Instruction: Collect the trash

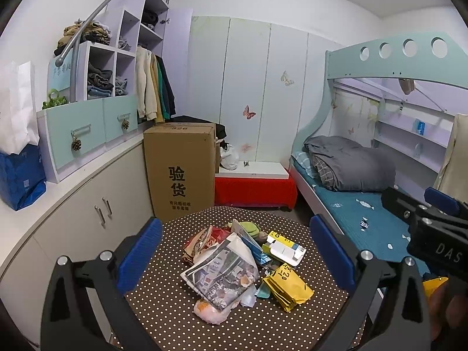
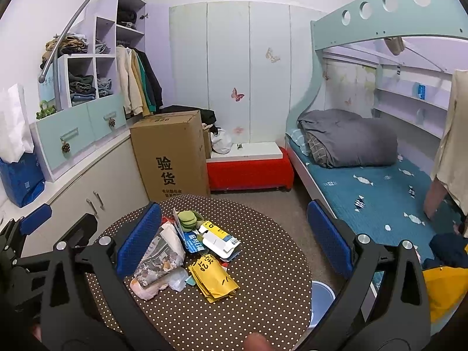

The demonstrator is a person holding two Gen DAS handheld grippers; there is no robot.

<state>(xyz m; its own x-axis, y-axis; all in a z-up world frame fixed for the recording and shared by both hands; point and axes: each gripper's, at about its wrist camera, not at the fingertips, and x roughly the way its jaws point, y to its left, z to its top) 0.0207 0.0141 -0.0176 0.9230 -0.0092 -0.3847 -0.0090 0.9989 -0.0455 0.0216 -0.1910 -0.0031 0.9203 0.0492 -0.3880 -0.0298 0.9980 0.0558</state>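
My left tongs (image 1: 234,251) wide, empty, above near edge of round brown polka-dot bench (image 1: 181,310). Right tongs (image 2: 234,242) wide too. Trash heap, crumpled newspaper bundle (image 1: 222,272) topmost, lies straight ahead at bench centre; left nearer.

The left claw (image 1: 235,251) stands wide open at the bottom of the frame, blue pads apart above a round polka-dot bench (image 1: 175,307). Between them lies a trash pile: crumpled newspaper (image 1: 222,272), a yellow packet (image 1: 288,288), a white-and-yellow carton (image 1: 285,248). The right claw (image 1: 433,219) enters at the right edge.
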